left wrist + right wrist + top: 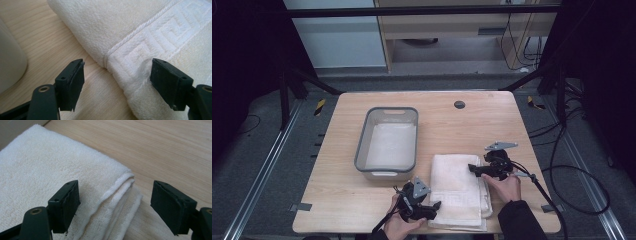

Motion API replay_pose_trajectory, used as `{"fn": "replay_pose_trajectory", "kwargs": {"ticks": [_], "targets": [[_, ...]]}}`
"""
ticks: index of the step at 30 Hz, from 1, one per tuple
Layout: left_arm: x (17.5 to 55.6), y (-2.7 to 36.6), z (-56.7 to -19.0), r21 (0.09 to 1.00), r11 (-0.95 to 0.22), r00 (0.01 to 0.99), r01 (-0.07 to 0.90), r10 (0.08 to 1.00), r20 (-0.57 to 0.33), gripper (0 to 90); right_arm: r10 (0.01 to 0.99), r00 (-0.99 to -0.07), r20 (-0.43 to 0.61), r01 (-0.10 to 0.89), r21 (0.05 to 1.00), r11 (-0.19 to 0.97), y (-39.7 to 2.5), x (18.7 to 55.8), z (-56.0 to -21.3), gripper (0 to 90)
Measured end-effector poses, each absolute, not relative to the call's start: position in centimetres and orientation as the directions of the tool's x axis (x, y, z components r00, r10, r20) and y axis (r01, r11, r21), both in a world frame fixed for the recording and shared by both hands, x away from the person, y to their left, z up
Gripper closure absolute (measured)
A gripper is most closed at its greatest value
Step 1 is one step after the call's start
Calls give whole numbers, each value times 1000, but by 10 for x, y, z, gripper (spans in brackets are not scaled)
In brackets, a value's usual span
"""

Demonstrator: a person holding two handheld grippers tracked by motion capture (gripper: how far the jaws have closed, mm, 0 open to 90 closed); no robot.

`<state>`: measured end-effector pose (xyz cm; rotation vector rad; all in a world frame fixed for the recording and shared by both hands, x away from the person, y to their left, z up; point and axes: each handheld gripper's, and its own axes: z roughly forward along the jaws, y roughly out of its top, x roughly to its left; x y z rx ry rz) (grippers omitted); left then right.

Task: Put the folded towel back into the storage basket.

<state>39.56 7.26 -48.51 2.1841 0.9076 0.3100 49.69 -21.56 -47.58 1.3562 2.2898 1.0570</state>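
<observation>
Folded white towel [459, 187] flat on the bench [492, 125], just beside the grey tub [388, 142]. Left tool [117, 82] and right tool [115, 202] both gaping, straddling opposite edges. Risk: pinching only the top layer, so unfolding, or sagging against the tub rim.

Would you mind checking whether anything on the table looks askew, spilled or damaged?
Nothing stands out. The folded towel lies flat on the table beside the grey tub, its layers slightly uneven at the right edge. The left gripper and right gripper are both open at the towel's edges.
</observation>
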Motion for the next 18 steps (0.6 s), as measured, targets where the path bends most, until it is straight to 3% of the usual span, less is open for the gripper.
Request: {"fn": "replay_pose_trajectory", "kwargs": {"ticks": [10, 18], "targets": [[399, 70, -492, 694, -461, 711, 553, 695, -105, 316, 841, -524, 132, 664, 683, 306, -213, 499, -484, 240], [405, 70, -494, 667, -452, 706, 592, 691, -158, 343, 840, -501, 208, 699, 670, 250, -216, 499, -491, 278]]}}
